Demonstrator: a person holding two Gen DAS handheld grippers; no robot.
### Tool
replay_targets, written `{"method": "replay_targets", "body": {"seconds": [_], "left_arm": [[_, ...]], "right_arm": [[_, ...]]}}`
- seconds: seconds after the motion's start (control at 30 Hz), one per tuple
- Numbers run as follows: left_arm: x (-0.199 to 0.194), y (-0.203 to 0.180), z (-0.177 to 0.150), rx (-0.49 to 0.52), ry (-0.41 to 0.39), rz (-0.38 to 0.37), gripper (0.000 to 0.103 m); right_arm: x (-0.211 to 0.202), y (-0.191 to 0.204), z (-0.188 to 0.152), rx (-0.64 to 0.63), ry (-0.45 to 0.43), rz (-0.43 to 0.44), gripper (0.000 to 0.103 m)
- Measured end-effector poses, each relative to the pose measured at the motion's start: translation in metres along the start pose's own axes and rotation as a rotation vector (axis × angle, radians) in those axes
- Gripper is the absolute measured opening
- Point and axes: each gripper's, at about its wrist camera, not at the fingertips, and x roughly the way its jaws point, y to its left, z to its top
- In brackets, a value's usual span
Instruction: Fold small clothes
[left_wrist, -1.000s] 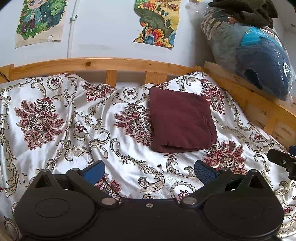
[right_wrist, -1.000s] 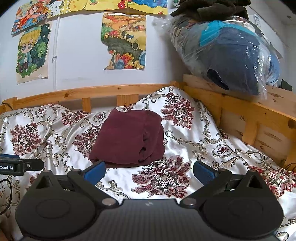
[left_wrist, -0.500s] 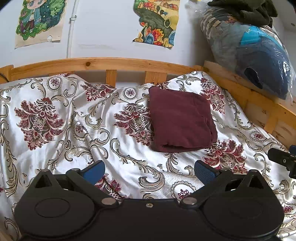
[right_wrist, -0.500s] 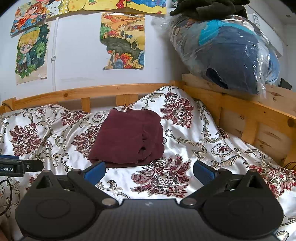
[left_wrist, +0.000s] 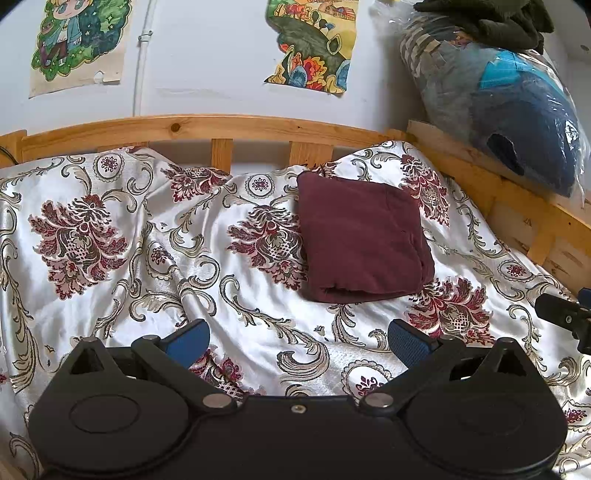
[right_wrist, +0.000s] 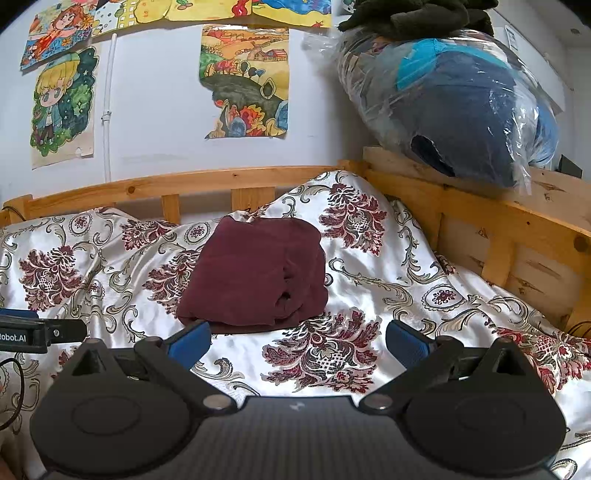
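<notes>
Maroon garment (left_wrist: 364, 236) folded into a compact square, resting on the floral bedspread (left_wrist: 110, 236) toward the far side of the bed, near the wooden bed rail (left_wrist: 192, 127). Left gripper (left_wrist: 298, 341) and right gripper (right_wrist: 298, 341) both on the near side, apart from the cloth, jaws spread wide and empty. Almost unchanged from a second ago: only slight camera drift, garment unmoved. Fold likely finished.
</notes>
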Motion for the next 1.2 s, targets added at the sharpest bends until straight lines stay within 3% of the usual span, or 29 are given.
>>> {"method": "replay_targets", "body": {"seconds": [0.47, 0.67, 1.2], "left_arm": [[0.0008, 0.0021, -0.0006, 0.004, 0.007, -0.003, 0.102], [0.0054, 0.0020, 0.0021, 0.050, 0.042, 0.053, 0.102], [0.0062, -0.0013, 0.0003, 0.066, 0.061, 0.028, 0.102]], "right_arm": [[0.0002, -0.0003, -0.0007, 0.001, 0.000, 0.000, 0.103], [0.0007, -0.0008, -0.0005, 0.002, 0.001, 0.001, 0.103], [0.0022, -0.0003, -0.0029, 0.009, 0.010, 0.000, 0.103]]}}
